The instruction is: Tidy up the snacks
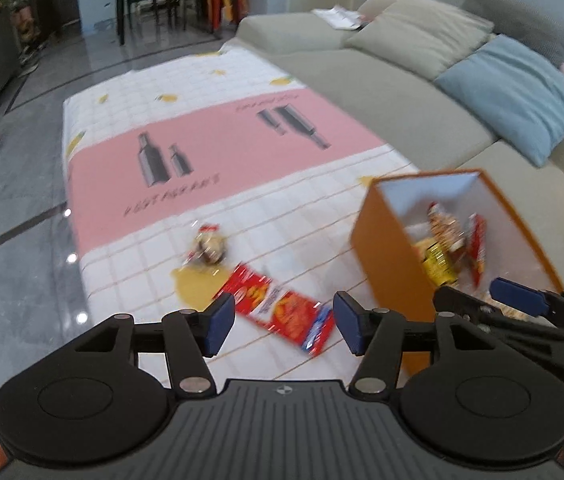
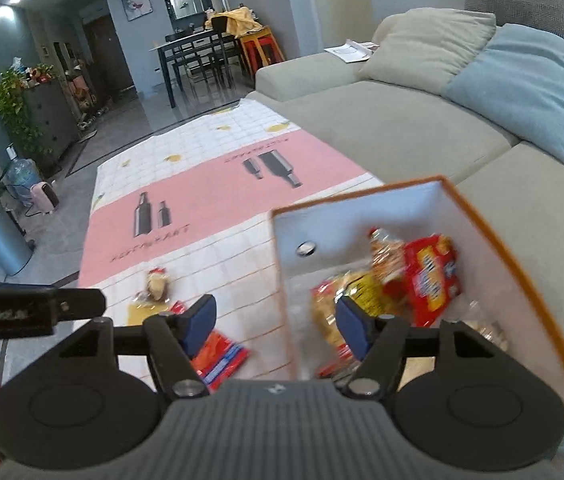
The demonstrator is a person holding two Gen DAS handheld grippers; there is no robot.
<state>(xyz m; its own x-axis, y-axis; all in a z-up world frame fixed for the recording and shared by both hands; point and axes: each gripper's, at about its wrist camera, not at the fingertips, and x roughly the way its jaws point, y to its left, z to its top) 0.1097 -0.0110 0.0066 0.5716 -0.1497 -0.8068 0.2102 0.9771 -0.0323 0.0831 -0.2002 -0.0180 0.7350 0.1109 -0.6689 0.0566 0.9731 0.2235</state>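
An orange box [image 1: 381, 248] with a white inside stands on the table's right side and holds several snack packs [image 1: 447, 244]; it also shows in the right wrist view [image 2: 521, 280]. A red snack pack [image 1: 282, 308] lies flat on the tablecloth, just beyond my open, empty left gripper [image 1: 283, 322]. A small brown snack bag [image 1: 210, 244] lies farther out. My right gripper [image 2: 276, 326] is open and empty, straddling the box's left wall above the packs inside [image 2: 429, 276]. The red pack [image 2: 222, 356] and brown bag [image 2: 158, 284] lie to its left.
The tablecloth [image 1: 210, 152] is white-checked with a pink band. A grey sofa [image 1: 381, 80] with a blue cushion [image 1: 521, 100] runs along the right. Grey floor [image 1: 14, 240] lies left; a dining table and chairs [image 2: 198, 60] stand far back.
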